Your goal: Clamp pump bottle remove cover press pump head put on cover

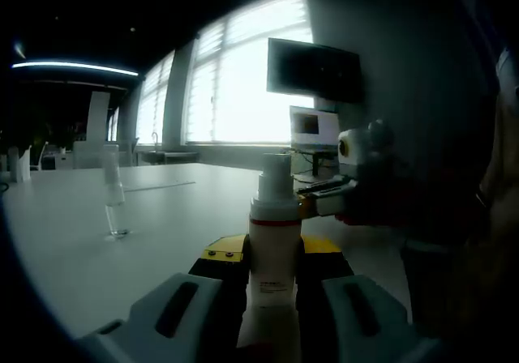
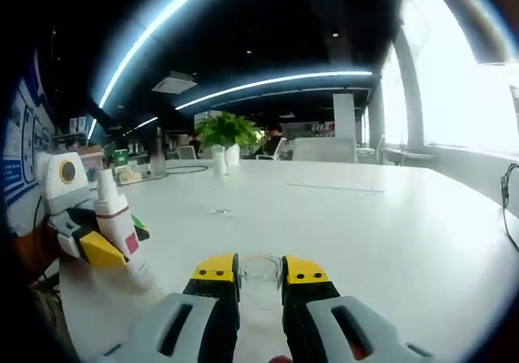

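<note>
While left gripper [image 1: 274, 286] fingers clench the pump bottle [image 1: 274, 249] | right gripper [image 2: 260, 282] fingers grasp the clear cover [image 2: 260, 270]

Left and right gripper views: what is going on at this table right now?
A person works at a white table with two handheld grippers. The left gripper is clamped on a white pump bottle with a red band; its pump head is uncovered. The right gripper holds a small clear plastic cover between its yellow-tipped jaws, apart from the bottle. A clear upright object stands further out on the table; what it is I cannot tell.
</note>
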A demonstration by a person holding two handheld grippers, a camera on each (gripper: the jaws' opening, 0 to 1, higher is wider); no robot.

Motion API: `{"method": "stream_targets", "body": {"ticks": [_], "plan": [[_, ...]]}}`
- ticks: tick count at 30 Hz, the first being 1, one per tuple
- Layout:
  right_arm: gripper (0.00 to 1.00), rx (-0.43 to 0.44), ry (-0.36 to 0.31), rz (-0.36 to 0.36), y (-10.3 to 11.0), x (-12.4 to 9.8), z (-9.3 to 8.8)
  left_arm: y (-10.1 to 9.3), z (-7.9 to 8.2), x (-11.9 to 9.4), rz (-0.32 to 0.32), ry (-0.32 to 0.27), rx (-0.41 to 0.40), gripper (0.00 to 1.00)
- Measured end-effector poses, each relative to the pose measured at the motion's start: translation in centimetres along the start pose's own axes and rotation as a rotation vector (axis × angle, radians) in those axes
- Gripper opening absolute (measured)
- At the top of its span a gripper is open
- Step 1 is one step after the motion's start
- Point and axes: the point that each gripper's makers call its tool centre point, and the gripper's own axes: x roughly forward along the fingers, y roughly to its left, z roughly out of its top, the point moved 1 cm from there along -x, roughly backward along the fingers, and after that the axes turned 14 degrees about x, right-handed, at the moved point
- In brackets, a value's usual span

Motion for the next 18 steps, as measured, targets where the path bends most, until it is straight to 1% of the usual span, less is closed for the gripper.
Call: {"method": "stream_targets", "body": {"ticks": [5, 9, 18], "plan": [[0.15, 0.007, 0.009, -0.01, -0.3, 0.3, -0.4, 0.0, 0.0, 0.0, -0.001, 0.0, 0.0, 0.13], [0.15, 0.018, 0.011, -0.025, -1.0, 0.6, -0.6, 0.0, 0.0, 0.0, -0.002, 0.0, 0.002, 0.13], [0.15, 0.009, 0.019, -0.031, -1.0, 0.7, -1.0, 0.0, 0.0, 0.0, -0.002, -0.001, 0.008, 0.13]]}}
